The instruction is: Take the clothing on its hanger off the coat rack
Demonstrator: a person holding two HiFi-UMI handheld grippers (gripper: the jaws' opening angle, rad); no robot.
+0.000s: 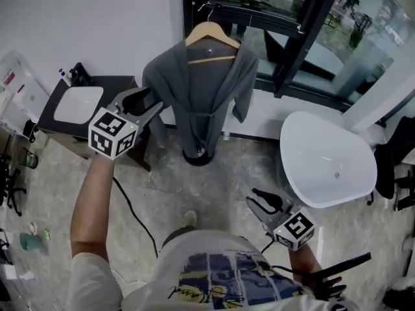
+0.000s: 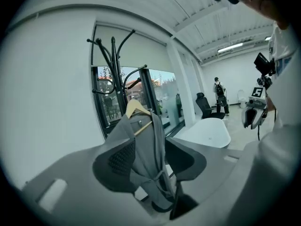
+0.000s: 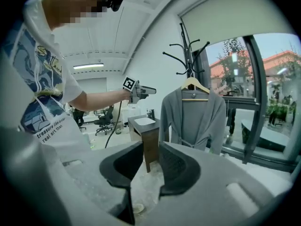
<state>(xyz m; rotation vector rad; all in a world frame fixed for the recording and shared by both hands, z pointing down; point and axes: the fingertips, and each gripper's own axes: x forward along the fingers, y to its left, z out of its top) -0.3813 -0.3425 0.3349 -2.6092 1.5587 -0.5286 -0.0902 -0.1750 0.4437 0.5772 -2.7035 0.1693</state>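
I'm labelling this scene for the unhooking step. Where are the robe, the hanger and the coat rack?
robe [image 1: 201,96], head view, grey front panel above the belt.
hanger [image 1: 200,34], head view, one wooden shoulder.
coat rack [image 1: 196,157], head view, black base on the floor.

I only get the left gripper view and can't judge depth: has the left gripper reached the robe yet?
Observer: No; the right gripper view shows the left gripper short of the grey robe, wall visible between them.
Operator: And the right gripper?
Observer: Open, empty, low near the person's body, well back from the coat rack.
Operator: Anything beside the rack?
Observer: A dark side table on its left in the head view.
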